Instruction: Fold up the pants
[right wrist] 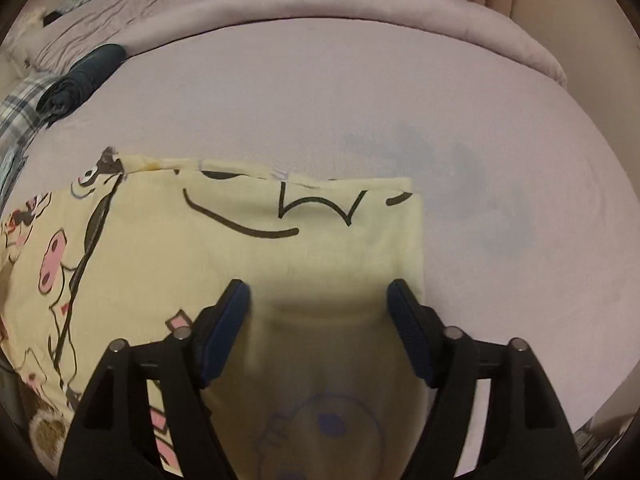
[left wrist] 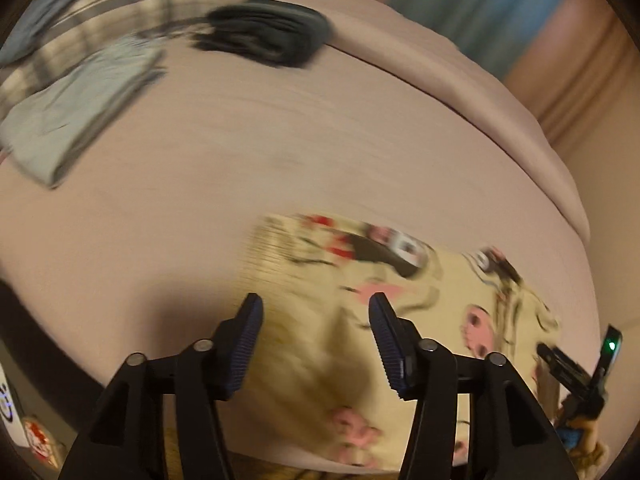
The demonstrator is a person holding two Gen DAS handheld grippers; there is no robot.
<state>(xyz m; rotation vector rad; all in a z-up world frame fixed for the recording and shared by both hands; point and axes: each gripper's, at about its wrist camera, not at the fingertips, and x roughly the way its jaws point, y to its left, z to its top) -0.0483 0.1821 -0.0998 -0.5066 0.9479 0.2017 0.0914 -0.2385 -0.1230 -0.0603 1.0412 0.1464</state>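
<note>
No brand name or readable writing is seen; only black cartoon lines and pink blotches are printed on the pale yellow cotton pants [right wrist: 312, 216], which are laid flat on the mauve bed sheet [right wrist: 360, 92]. The right gripper [right wrist: 318, 292] is held wide apart over the folded edge, with nothing pinched between its jaws. The left gripper [left wrist: 316, 308] is also spread, above the same pants [left wrist: 400, 300] — that view is smeared by motion, so the print is hard to make out. At ten o'clock a dark rolled garment [right wrist: 84, 80] is seen beside plaid cloth [right wrist: 18, 116], cut off by the rim. A faint bluish figure at six o'clock is obscured — unidentifiable.
</note>
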